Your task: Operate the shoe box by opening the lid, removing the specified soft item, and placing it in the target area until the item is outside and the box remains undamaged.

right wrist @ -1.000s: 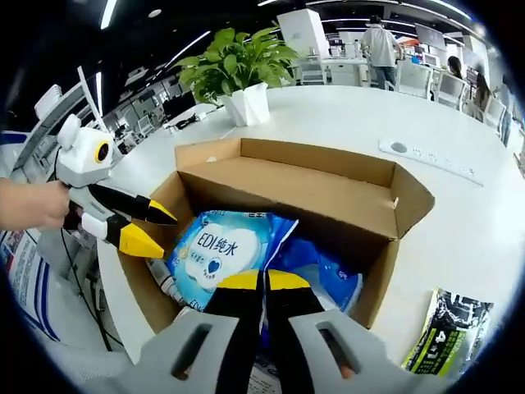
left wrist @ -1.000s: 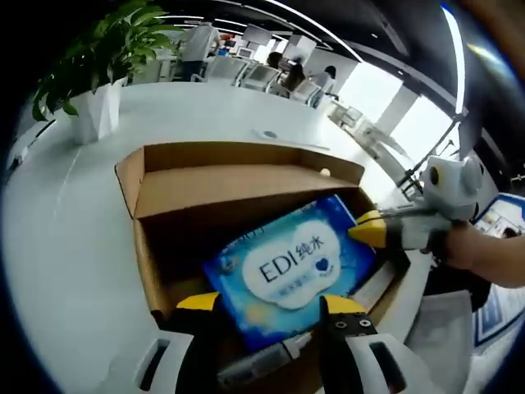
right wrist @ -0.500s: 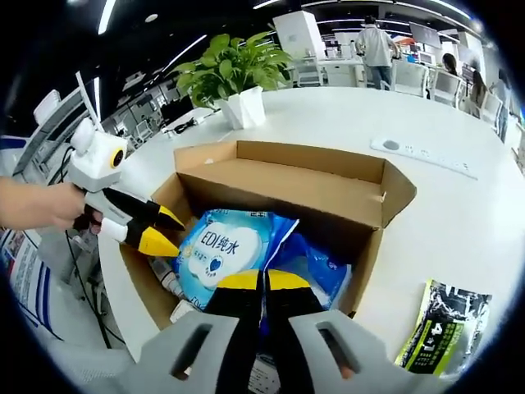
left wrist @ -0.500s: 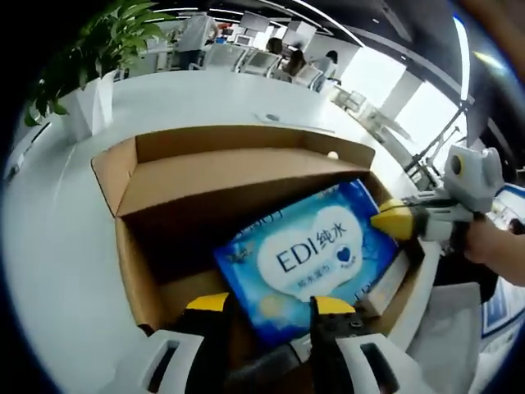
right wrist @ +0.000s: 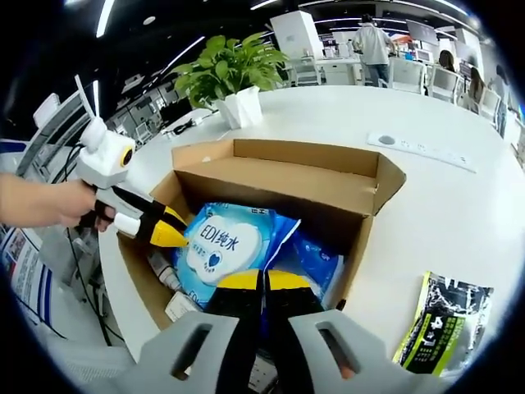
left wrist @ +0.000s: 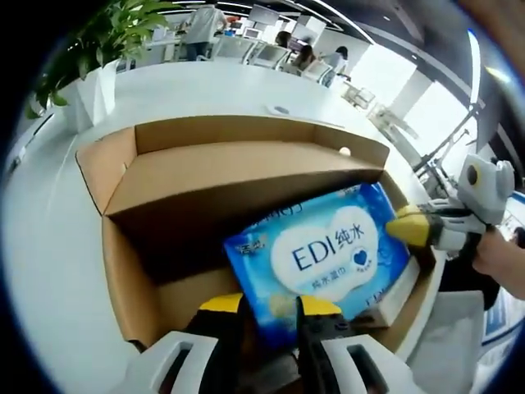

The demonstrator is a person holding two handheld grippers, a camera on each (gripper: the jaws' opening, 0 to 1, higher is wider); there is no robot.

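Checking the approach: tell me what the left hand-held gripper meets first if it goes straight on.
Almost certainly the blue EDI wet-wipes pack in the cardboard box; the left hand-held gripper already brackets its near edge.

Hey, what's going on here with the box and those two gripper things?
A person is working two hand-held grippers at an open brown cardboard box on a white table. The left hand-held gripper is closed on the edge of a blue soft wipes pack lying inside the box. The right hand-held gripper is shut, its tips at the pack's other edge. The pack is not yet out. A green and black packet lies on the table beside the box.
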